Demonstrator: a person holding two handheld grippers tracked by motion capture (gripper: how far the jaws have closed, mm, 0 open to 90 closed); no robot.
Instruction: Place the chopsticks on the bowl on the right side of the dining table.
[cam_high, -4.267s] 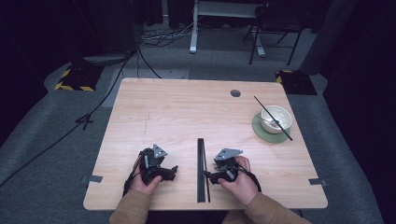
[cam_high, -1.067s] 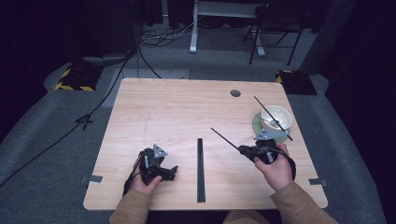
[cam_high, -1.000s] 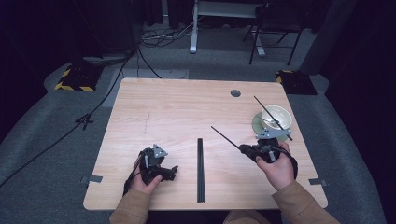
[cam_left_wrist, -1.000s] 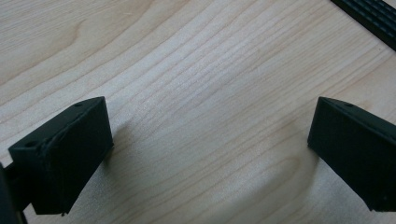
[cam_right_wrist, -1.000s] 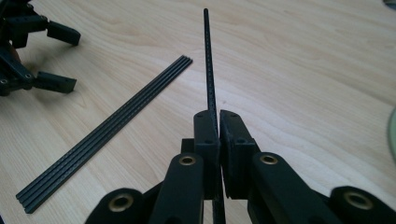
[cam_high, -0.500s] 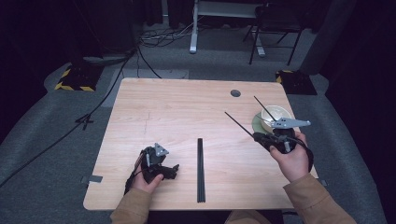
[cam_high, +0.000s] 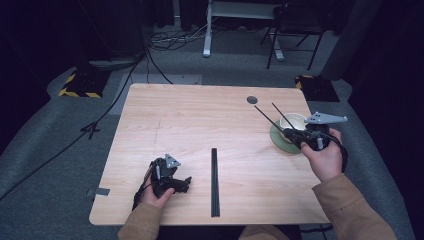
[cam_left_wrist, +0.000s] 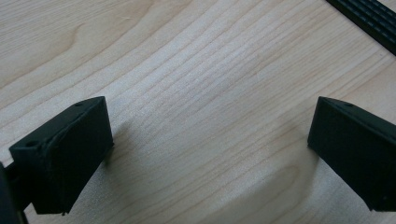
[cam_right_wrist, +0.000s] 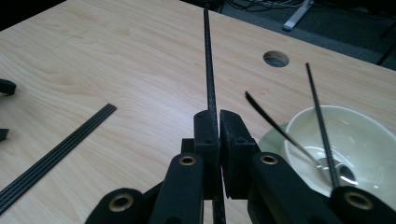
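The right gripper (cam_high: 300, 136) has travelled from the lower middle of the high view, beside the row of thin black chopsticks (cam_high: 215, 181), up to the right edge of the table, and now hangs just in front of the cream ceramic bowl (cam_high: 294, 121) on its green saucer (cam_high: 278, 139). Its jaws are pressed together on one slender black chopstick (cam_right_wrist: 208, 60), which sticks out past them toward the upper left of the high view. Judging by this, the carry is nearly over and the chopstick seems bound for the bowl, where another black stick (cam_right_wrist: 319, 120) and a dark-handled spoon (cam_right_wrist: 280, 130) already lean. The left gripper (cam_high: 172, 184) rests on the light wooden table (cam_high: 200, 120) at lower left, jaws spread wide over bare wood, the remaining chopsticks just to its right.
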